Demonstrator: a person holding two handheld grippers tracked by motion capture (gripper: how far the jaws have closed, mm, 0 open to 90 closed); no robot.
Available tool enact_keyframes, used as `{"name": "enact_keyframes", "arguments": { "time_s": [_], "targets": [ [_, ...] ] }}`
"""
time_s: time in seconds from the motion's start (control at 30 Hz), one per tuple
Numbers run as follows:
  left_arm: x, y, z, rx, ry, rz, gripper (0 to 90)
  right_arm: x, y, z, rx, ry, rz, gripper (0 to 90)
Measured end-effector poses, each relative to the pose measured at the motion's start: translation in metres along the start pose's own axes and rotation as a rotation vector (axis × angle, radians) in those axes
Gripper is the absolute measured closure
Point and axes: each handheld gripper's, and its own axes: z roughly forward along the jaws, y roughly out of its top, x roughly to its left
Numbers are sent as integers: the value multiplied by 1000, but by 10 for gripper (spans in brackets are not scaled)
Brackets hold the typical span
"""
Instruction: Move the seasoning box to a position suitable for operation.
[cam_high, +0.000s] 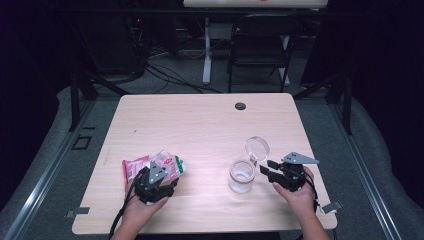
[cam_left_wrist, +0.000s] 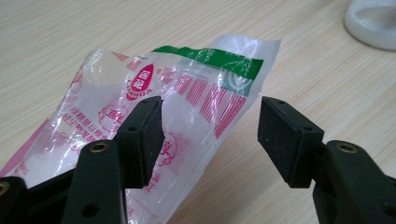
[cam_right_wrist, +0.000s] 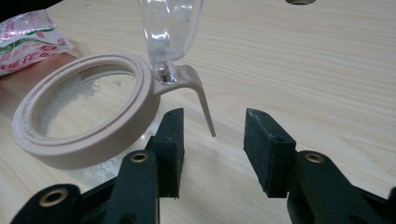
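At the lower left of the high view the left gripper (cam_high: 161, 176) stands half open around the bag (cam_high: 132, 168) without pressing it, and at the lower right the right gripper (cam_high: 265, 167) stands open and empty beside the jar (cam_high: 242, 176), whose raised lid (cam_high: 257, 147) a careless push could knock, spilling powder.
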Motion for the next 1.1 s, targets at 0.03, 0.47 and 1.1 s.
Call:
{"name": "enact_keyframes", "arguments": {
  "time_s": [0.03, 0.47, 1.1],
  "targets": [
    [-3, 0, 5, 14, 15, 22, 407, 0, -1, -1, 0, -3, -3, 581],
    [-1, -1, 21, 57, 96, 63, 414, 3, -7, -6, 3, -11, -16, 578],
    [-8, -3, 42, 74, 221, 121, 412, 4, -10, -7, 5, -10, -14, 575]
  ]
}}
